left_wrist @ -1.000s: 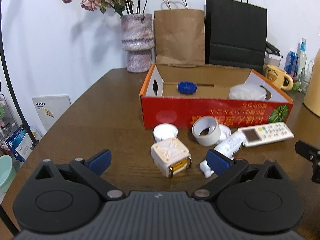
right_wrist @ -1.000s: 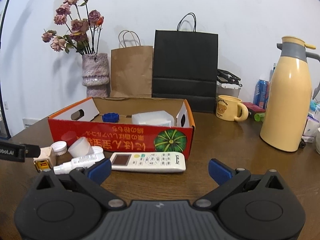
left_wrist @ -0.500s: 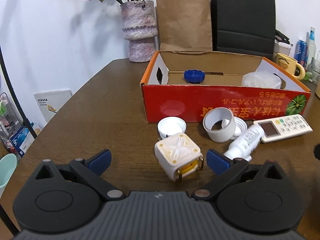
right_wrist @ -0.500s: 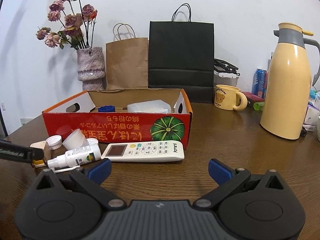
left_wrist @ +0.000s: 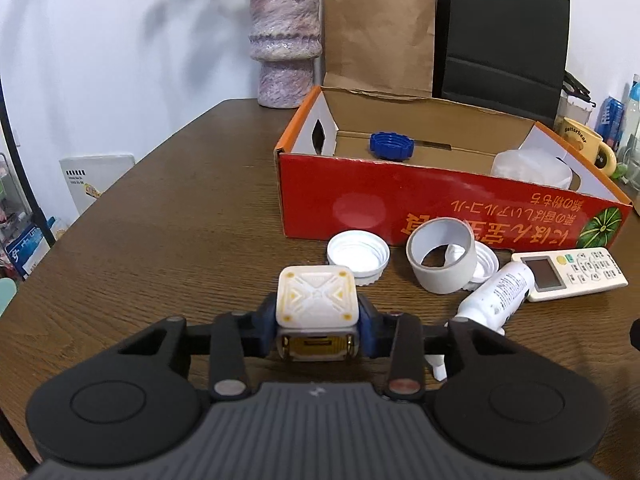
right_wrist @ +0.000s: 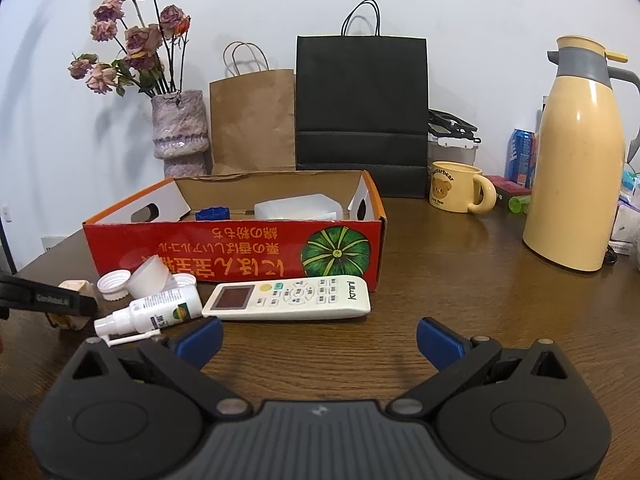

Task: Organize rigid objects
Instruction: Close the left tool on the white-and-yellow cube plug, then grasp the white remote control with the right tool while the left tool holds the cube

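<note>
A white cube with yellow trim [left_wrist: 316,300] sits on the brown table between the blue pads of my left gripper [left_wrist: 318,320]. The jaws are closing, and both pads press on its sides. Just beyond it lie a white lid [left_wrist: 358,250], a tape roll [left_wrist: 442,264], a white spray bottle [left_wrist: 496,296] and a remote [left_wrist: 568,274]. The red cardboard box [left_wrist: 400,200] behind them holds a blue lid [left_wrist: 391,146] and a translucent container [left_wrist: 528,168]. My right gripper [right_wrist: 320,338] is open and holds nothing, just in front of the remote [right_wrist: 288,294].
A vase of dried roses [right_wrist: 180,136], a brown paper bag [right_wrist: 252,120] and a black bag [right_wrist: 360,108] stand behind the box. A yellow mug [right_wrist: 456,192], a tall cream thermos [right_wrist: 576,168] and cans [right_wrist: 520,156] crowd the right side.
My left gripper moved forward and down over the cube, and its jaws closed on it. The cube now sits squarely between the pads. The right gripper stayed where it was.
</note>
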Tool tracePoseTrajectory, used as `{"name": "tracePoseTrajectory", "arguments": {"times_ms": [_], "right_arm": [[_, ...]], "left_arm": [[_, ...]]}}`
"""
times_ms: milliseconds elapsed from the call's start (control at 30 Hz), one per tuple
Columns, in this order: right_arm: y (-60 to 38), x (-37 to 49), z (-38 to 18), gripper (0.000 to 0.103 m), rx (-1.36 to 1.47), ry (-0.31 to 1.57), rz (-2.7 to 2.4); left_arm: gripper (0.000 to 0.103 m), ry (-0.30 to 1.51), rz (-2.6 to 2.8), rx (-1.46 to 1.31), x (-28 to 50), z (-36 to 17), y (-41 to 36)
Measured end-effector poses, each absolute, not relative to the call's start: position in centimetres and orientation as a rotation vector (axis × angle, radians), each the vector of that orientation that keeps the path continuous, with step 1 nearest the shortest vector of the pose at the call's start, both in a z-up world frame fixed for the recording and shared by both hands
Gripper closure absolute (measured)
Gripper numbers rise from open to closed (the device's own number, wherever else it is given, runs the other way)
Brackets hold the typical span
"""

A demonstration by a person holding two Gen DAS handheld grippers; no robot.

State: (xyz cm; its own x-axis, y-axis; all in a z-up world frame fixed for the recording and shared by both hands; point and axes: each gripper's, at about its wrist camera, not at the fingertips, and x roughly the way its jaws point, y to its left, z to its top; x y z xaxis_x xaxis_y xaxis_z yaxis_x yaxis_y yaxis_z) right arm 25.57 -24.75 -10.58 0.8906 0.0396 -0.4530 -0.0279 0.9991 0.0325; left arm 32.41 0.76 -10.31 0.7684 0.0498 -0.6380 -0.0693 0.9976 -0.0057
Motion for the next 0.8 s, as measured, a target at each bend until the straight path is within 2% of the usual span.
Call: {"name": "tracePoseTrajectory", "arguments": {"times_ms": [800], "right_arm": [[-23.4, 26.2, -10.7, 0.0, -0.016, 0.496, 0.033]], "left_arm": [[0.063, 0.606, 0.07, -0.055, 31.3, -9.0, 2.6]]}}
